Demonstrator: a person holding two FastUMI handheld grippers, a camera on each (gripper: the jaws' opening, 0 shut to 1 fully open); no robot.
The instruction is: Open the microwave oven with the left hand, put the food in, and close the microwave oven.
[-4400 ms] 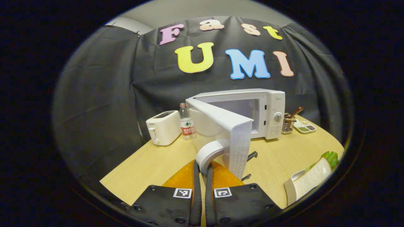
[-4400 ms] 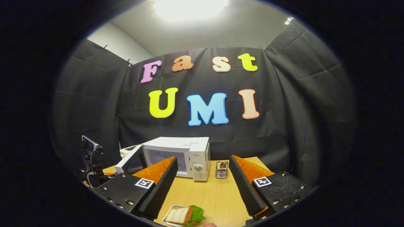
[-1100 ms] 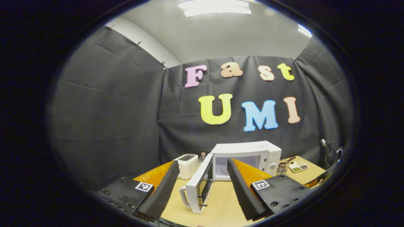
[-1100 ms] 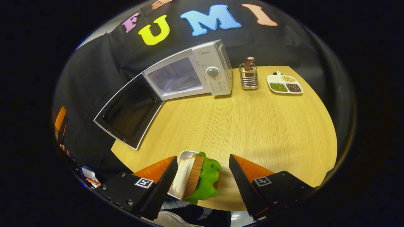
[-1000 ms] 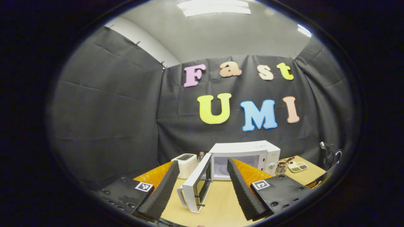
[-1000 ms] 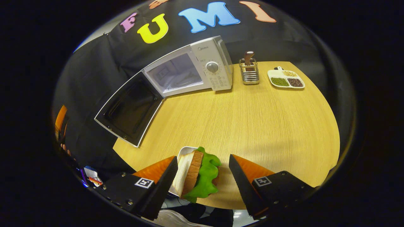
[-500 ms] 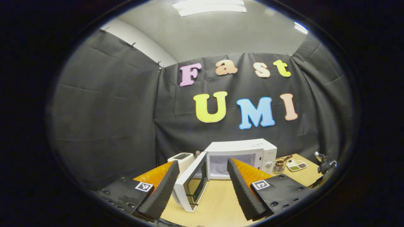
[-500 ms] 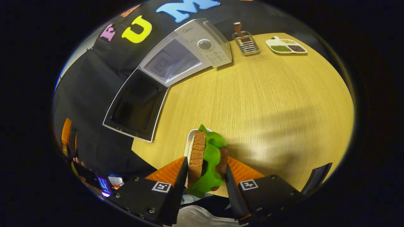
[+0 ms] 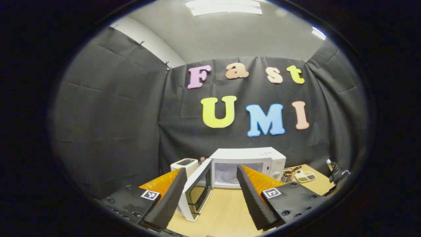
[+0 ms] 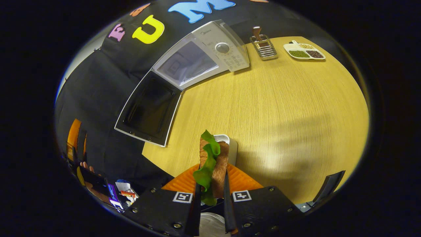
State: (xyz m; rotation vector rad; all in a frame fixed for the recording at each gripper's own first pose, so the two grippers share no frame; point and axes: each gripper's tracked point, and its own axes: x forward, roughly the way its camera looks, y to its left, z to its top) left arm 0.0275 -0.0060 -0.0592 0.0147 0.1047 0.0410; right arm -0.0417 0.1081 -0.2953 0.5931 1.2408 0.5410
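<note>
pinching the sandwich, right gripper narrow; left gripper wide, empty, facing open microwave

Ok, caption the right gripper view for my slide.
Right gripper shut on the sandwich, microwave door open.

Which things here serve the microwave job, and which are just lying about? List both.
Job: microwave, its open door, sandwich clamped in the right gripper, small white dish, open left gripper.

Lying about: toaster, utensil rack, divided snack plate.
</note>
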